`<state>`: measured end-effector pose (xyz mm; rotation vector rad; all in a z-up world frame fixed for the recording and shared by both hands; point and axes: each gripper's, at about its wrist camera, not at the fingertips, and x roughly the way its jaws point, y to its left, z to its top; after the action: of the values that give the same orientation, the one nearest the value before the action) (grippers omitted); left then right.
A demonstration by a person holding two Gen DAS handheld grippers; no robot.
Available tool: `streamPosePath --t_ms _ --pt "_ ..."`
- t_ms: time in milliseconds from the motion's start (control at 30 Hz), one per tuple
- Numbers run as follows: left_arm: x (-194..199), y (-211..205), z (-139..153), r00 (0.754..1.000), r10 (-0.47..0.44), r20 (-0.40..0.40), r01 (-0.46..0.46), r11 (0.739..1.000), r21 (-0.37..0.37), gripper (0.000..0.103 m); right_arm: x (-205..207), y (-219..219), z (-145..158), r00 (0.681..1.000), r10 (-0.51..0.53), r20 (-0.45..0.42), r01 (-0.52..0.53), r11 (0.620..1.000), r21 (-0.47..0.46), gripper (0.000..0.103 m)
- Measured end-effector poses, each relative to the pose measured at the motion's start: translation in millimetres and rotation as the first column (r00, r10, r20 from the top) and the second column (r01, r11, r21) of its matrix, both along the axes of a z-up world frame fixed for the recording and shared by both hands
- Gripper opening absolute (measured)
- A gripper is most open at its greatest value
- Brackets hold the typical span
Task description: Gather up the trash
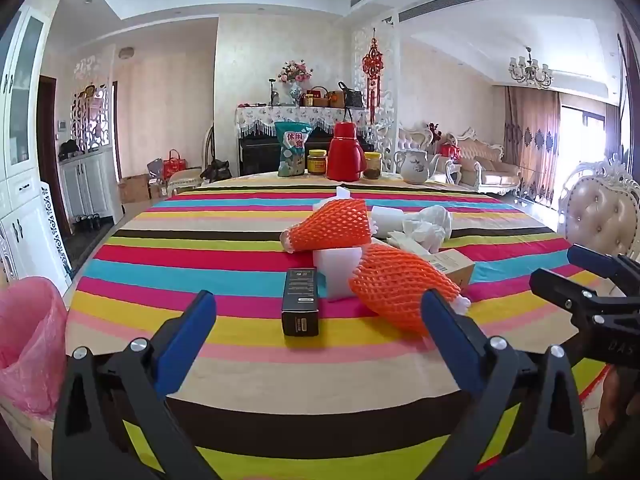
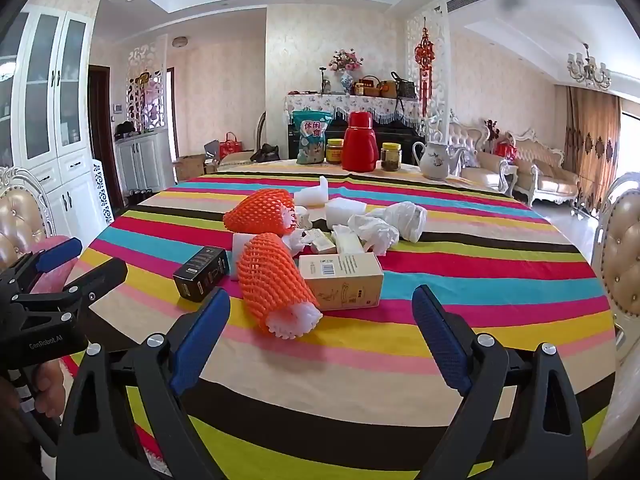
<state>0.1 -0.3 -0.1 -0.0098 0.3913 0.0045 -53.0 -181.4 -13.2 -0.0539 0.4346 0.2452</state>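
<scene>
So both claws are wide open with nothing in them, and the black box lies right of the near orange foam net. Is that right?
One slip: the black box lies left of the near orange net, not right, as the right wrist view shows. The rest holds: the left claw and right claw are both wide open with nothing in them.

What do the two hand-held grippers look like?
Both match: black angular frames with silver bolts and blue ribbed finger pads. The left hand-held gripper shows white "GenRobot.AI" lettering on its body in the right wrist view. The right hand-held gripper shows partial lettering.
</scene>
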Motion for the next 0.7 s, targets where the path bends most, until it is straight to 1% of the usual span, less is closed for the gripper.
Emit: streamPosePath --t_ms 333,467,600,633,700 --pt "-0.2 -1.2 0.9 1.000 0.002 -0.003 -0.002 1.000 0.007 0.099 1.8 -0.7 -0.8 1.000 0.007 -0.005 -0.007 1.000 0.005 0.087" --pt "4.4 2.9 -5.6 1.000 -0.001 -0.009 0.001 1.000 0.003 0.099 0.1 -0.8 0.2 1.000 0.008 -0.008 -0.008 1.000 0.012 0.087" --pt "7.6 2.3 -5.5 1.000 0.000 -0.010 0.001 1.000 0.003 0.099 5.7 2.3 -1.0 1.000 0.011 -0.008 -0.011 1.000 0.013 0.087" --pt "0.7 0.4 -2.9 1.000 0.002 -0.010 -0.002 1.000 0.004 0.099 5.1 0.9 -1.0 1.000 0.011 -0.008 -0.011 1.000 0.017 0.087" --pt "0.0 1.1 -1.3 1.000 0.000 -0.013 0.000 1.000 0.001 0.099 6.0 2.6 -2.8 1.000 0.014 -0.009 -0.014 1.000 0.016 0.087"
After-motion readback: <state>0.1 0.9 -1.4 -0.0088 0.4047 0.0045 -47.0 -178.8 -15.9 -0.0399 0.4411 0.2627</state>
